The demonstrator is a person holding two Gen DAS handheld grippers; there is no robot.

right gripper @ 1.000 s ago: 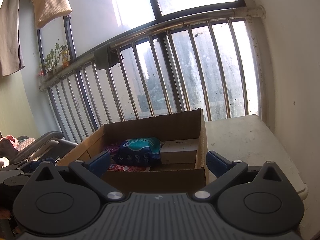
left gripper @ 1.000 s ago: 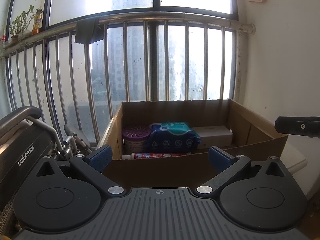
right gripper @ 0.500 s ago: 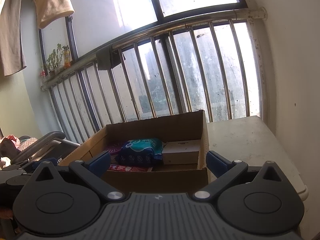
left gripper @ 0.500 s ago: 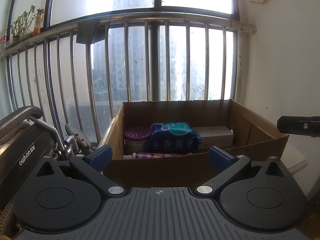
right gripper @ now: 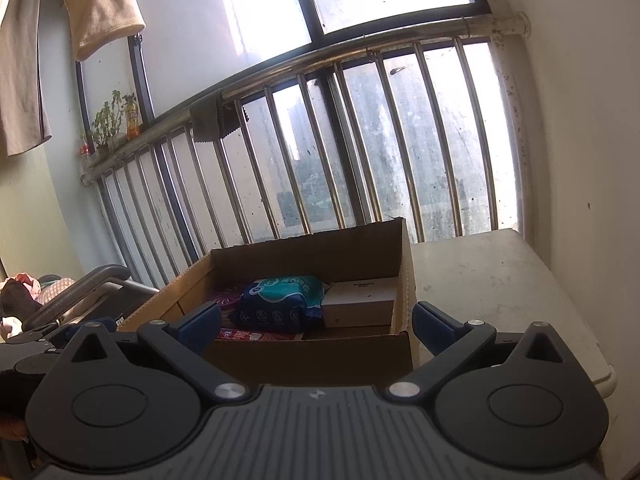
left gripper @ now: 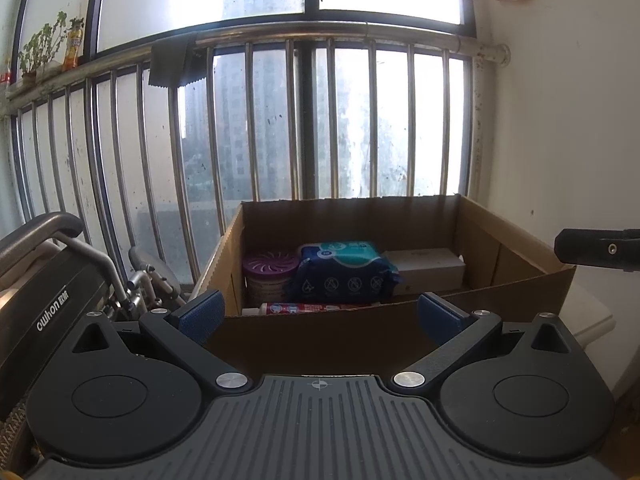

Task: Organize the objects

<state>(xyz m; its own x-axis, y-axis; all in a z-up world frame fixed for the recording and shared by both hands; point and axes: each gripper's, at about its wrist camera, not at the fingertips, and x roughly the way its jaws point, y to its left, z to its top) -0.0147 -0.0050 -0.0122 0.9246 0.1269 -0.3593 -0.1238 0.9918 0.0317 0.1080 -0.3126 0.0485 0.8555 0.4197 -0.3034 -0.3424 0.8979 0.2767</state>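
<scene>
Both grippers are presented spread and unloaded. Left gripper hangs short of the near wall of the cardboard box, blue pads wide apart, nothing between them. Right gripper is likewise splayed and empty, set before the box's near right corner, with one pad in front of the box and the other in front of the white surface beside it.

Contents of the box, left to right as seen from the left wrist: a purple-lidded round container standing upright at the left end; a dark blue soft pack with a teal top just beside it, apparently touching; a pale rectangular carton lying flat at the right, close against the pack. A red-printed tube lies along the front, low behind the near wall and partly hidden by it. To the left of the box stands a folded wheelchair; behind it, the window railing.

Assessment: all visible items already sit inside the box, and no loose item is seen on the white surface. The step in hand appears to be a pause between placements, or the close of the job. Whether further items wait outside the field of view cannot be determined. Any next move would call for locating a remaining object, or else clearing the near wall to tidy the contents.
</scene>
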